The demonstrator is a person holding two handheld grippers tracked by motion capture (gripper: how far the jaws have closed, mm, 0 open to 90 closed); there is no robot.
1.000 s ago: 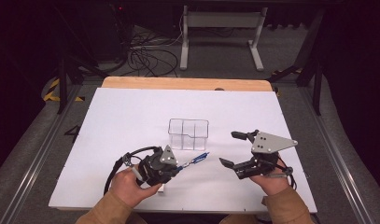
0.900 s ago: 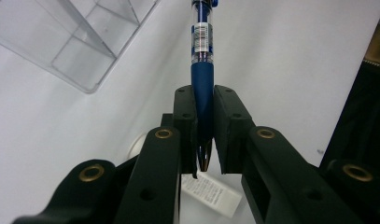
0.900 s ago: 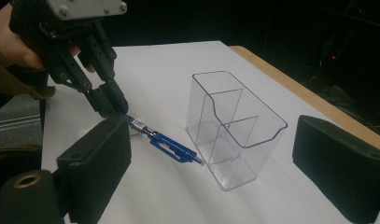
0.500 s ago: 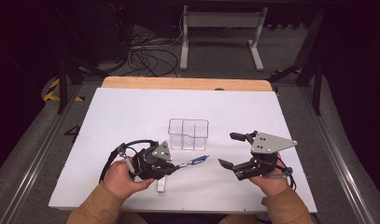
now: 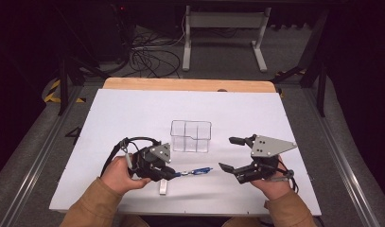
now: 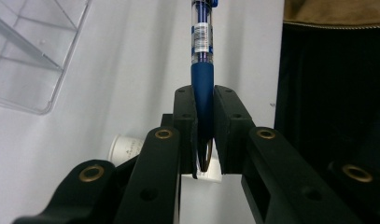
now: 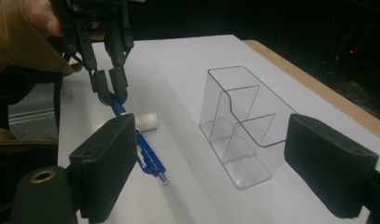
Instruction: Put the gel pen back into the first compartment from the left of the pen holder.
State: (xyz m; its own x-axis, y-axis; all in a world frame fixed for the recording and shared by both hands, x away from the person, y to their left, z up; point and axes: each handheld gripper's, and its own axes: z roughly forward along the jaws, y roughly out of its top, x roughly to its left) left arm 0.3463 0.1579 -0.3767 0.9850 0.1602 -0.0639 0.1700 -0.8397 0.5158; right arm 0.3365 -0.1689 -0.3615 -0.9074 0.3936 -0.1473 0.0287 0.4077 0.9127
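My left gripper [image 5: 173, 174] is shut on the dark grip end of a blue pen [image 5: 194, 171], which sticks out to the right just above the table. In the left gripper view the pen [image 6: 202, 56] runs straight up from the closed jaws [image 6: 205, 100]. A clear plastic organizer [image 5: 191, 136] with several compartments stands upright behind the pen. My right gripper [image 5: 226, 152] is open to the right of the pen, with nothing in it. In the right gripper view the pen [image 7: 148, 154] lies ahead beside the organizer [image 7: 243, 121], held by the left gripper [image 7: 110, 91].
A short white cylinder [image 5: 162, 186] lies on the white table top [image 5: 133, 113] under the left gripper, also seen as the white cylinder [image 7: 146, 121] behind the pen. A wooden strip [image 5: 190, 84] edges the far side. Cables and a metal stand sit on the floor beyond.
The left gripper has drawn back a little toward the near edge and left, carrying the pen. The right gripper has stayed still and open.
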